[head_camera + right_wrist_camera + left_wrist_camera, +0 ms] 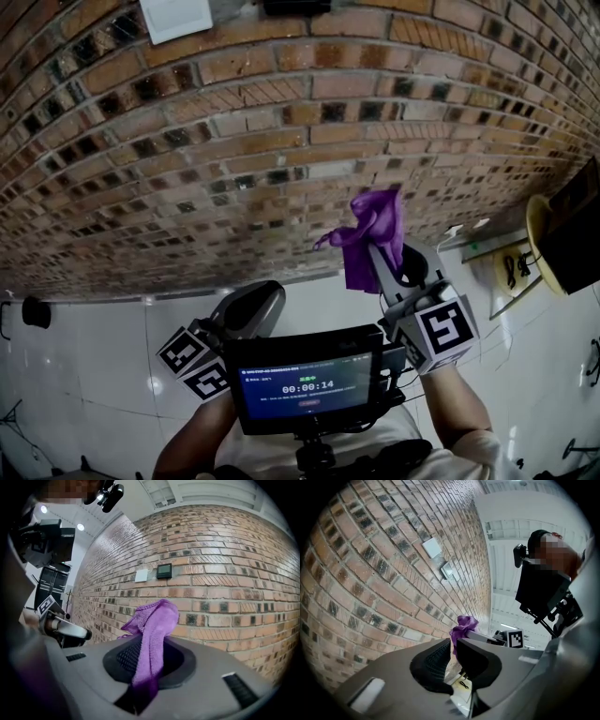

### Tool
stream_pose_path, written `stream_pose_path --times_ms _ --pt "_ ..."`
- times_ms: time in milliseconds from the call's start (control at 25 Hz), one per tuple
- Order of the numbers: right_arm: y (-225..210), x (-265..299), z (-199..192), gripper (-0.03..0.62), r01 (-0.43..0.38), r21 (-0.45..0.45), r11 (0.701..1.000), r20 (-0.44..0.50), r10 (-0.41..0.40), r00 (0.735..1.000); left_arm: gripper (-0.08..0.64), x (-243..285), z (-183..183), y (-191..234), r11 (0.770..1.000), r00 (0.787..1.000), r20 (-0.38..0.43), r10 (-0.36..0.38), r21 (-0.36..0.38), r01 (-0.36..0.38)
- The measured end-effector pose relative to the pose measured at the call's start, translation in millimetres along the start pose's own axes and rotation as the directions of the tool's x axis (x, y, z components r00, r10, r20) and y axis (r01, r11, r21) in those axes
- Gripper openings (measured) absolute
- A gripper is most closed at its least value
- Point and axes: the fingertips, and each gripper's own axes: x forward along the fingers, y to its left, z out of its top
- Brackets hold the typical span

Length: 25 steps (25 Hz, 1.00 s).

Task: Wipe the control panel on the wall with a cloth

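Note:
The control panel (164, 570) is a small dark square on the brick wall, with a white plate (141, 575) just left of it. In the head view both sit at the very top, the dark panel (295, 6) and the white plate (175, 17). My right gripper (375, 246) is shut on a purple cloth (370, 234), held up near the wall well below the panel. The cloth (152, 634) sticks out between the jaws and droops over them. My left gripper (270, 298) is lower left, jaws together, holding nothing. From it I see the cloth (463, 625) and the panel (447, 569).
A screen (305, 382) is mounted at the person's chest, between the grippers. At the right, a yellow round object (541, 239) and a black box (577, 230) stand near the wall. White floor tiles (94, 356) run along the wall's foot, with a small black object (36, 311) at the left.

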Motion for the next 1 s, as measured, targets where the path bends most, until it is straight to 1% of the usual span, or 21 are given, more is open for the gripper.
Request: stream_pose_path --times_ms 400,760,1000 --pt "18.6 -7.1 -22.0 0.081 -0.029 0.016 0.999 -0.042 0.03 0.999 0.034 -6.2 -8.7 2.9 1.0 1.0 -0.003 0.008 -0.02 -0.008" --pt "25.0 -4.4 -16.6 0.081 -0.037 0.002 0.999 -0.043 0.037 0.998 0.034 -3.8 -1.8 2.1 1.0 1.0 -0.004 0.003 -0.025 -0.003" --pt "24.7 -4.7 -16.1 0.081 -0.034 0.002 0.999 -0.037 0.034 0.999 0.034 -3.4 -4.4 2.9 1.0 1.0 -0.004 0.003 -0.028 -0.003"
